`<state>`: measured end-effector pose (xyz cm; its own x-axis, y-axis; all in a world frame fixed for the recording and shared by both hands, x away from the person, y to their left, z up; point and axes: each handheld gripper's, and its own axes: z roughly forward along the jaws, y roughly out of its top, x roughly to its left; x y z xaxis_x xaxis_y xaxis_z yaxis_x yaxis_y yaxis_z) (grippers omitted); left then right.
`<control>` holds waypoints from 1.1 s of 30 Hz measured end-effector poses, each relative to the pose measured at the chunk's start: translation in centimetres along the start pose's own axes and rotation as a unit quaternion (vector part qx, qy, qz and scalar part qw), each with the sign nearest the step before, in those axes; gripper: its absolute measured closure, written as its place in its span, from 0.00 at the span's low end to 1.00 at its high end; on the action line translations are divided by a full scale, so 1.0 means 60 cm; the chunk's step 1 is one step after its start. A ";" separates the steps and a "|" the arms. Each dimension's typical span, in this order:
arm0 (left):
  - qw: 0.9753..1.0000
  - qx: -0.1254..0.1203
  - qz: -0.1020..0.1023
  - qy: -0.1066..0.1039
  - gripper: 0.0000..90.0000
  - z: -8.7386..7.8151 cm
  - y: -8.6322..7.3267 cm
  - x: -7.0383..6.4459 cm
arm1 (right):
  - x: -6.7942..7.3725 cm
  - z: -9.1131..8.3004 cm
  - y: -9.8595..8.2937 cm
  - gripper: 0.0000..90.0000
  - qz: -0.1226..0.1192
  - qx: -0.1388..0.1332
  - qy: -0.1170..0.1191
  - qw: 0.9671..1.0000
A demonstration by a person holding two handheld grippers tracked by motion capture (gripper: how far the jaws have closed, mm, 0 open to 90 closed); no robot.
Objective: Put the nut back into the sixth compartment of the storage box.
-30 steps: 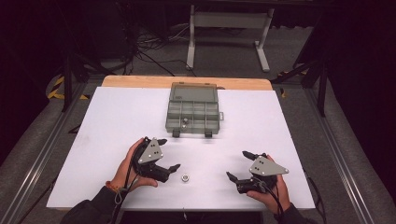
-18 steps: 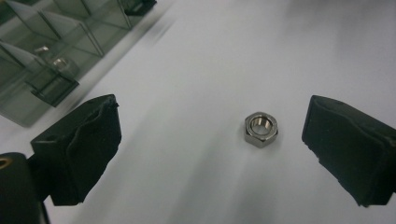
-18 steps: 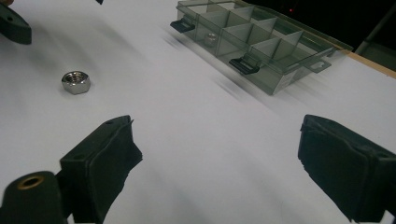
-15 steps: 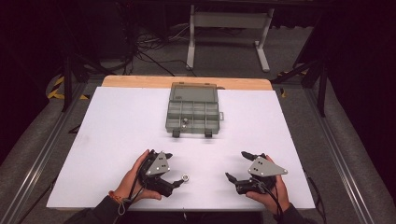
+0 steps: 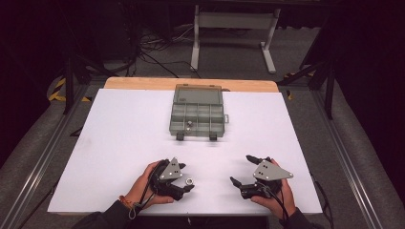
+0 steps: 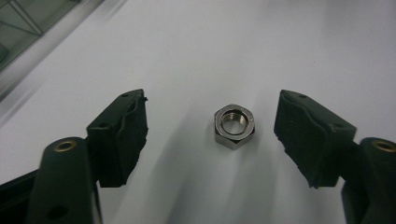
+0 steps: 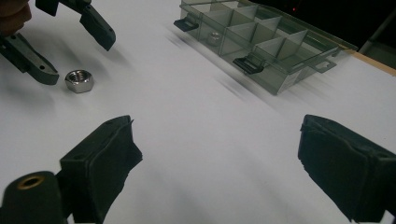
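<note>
Fingers (image 6: 126, 135) of my left gripper (image 6: 212, 135), spread wide, have slid in to bracket the hex nut (image 6: 234, 125) on the bench (image 5: 124, 133), ready to pinch.

A grey compartment box (image 5: 197, 113) lies open on the white tabletop (image 5: 119, 138), well ahead of both pairs of jaws, with a small metal piece (image 5: 189, 125) in a front compartment and a metal stand (image 5: 234, 19) beyond.
</note>
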<state>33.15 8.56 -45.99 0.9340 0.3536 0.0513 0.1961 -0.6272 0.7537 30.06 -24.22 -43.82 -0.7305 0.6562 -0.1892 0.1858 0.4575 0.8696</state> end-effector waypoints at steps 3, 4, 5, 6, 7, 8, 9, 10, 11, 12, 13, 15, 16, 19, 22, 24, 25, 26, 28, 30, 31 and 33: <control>1.000 0.004 0.003 -0.010 0.42 0.003 0.000 0.001 | 0.000 0.000 0.000 0.12 0.000 0.001 0.001 1.000; 1.000 0.003 0.002 -0.018 0.48 0.003 0.000 0.002 | 0.000 0.000 0.000 0.12 0.000 0.001 0.001 1.000; 1.000 0.002 0.001 -0.020 0.52 0.003 -0.001 0.002 | 0.000 0.000 0.000 0.12 -0.001 0.001 0.001 1.000; 1.000 0.004 0.000 -0.021 0.53 0.004 -0.001 0.004 | 0.000 0.000 0.000 0.12 -0.001 0.001 0.001 1.000; 1.000 0.007 -0.003 -0.024 0.58 0.005 -0.002 0.004 | 0.000 0.000 0.000 0.12 -0.001 0.001 0.001 1.000; 1.000 0.011 -0.003 -0.024 0.61 0.007 -0.002 0.005 | 0.000 0.000 0.000 0.12 -0.001 0.001 0.001 1.000; 1.000 0.014 -0.003 -0.027 0.61 0.008 -0.003 0.005 | 0.000 0.001 0.000 0.12 -0.001 0.002 0.001 1.000; 0.999 0.015 -0.005 -0.034 0.64 0.009 -0.005 0.006 | 0.000 0.001 0.000 0.12 -0.001 0.002 0.001 1.000; 0.999 0.020 -0.004 -0.037 0.67 0.010 -0.005 0.005 | 0.000 0.000 0.000 0.12 -0.002 0.002 0.001 1.000; 0.999 0.017 -0.002 -0.038 0.69 0.010 -0.005 0.004 | 0.000 0.000 0.000 0.12 -0.002 0.002 0.001 1.000; 0.999 0.017 -0.001 -0.039 0.70 0.011 -0.005 0.004 | 0.000 0.000 0.000 0.12 -0.002 0.001 0.001 1.000; 0.999 0.019 0.005 -0.041 0.74 0.010 -0.004 0.004 | -0.001 0.000 0.000 0.12 -0.002 0.001 0.001 1.000; 0.999 0.018 0.007 -0.042 0.75 0.010 -0.004 0.004 | -0.001 0.000 0.000 0.12 -0.002 0.001 0.001 1.000; 0.999 0.020 0.008 -0.042 0.77 0.010 -0.004 0.002 | -0.001 0.000 0.000 0.12 -0.003 0.001 0.001 1.000; 0.999 0.017 0.010 -0.042 0.77 0.011 -0.004 0.003 | -0.001 0.000 0.000 0.12 -0.003 0.001 0.001 1.000; 0.999 0.018 0.012 -0.039 0.77 0.011 -0.003 0.002 | -0.001 0.000 -0.001 0.12 -0.003 0.001 0.001 1.000; 0.999 0.016 0.013 -0.038 0.78 0.011 -0.003 0.001 | -0.001 0.000 -0.001 0.12 -0.003 0.001 0.001 1.000; 0.999 0.016 0.015 -0.038 0.78 0.011 -0.002 0.001 | -0.001 -0.001 0.000 0.12 -0.004 0.002 0.001 1.000; 0.999 0.016 0.016 -0.036 0.78 0.012 -0.002 -0.001 | -0.002 -0.001 0.000 0.12 -0.004 0.001 0.001 1.000; 0.999 0.015 0.019 -0.034 0.78 0.011 0.000 -0.002 | -0.001 -0.001 0.000 0.12 -0.004 0.001 0.000 1.000; 0.999 0.015 0.018 -0.032 0.78 0.010 0.000 -0.002 | -0.002 -0.002 0.000 0.12 -0.005 0.001 0.000 1.000; 0.999 0.010 0.018 -0.030 0.78 0.007 0.002 -0.001 | -0.002 -0.002 0.000 0.12 -0.004 0.001 0.000 1.000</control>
<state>33.22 8.18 -46.19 0.9568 0.2883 0.0390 0.1668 -0.6534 0.7384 30.06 -24.34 -43.76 -0.7324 0.6520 -0.1959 0.1807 0.4636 0.8674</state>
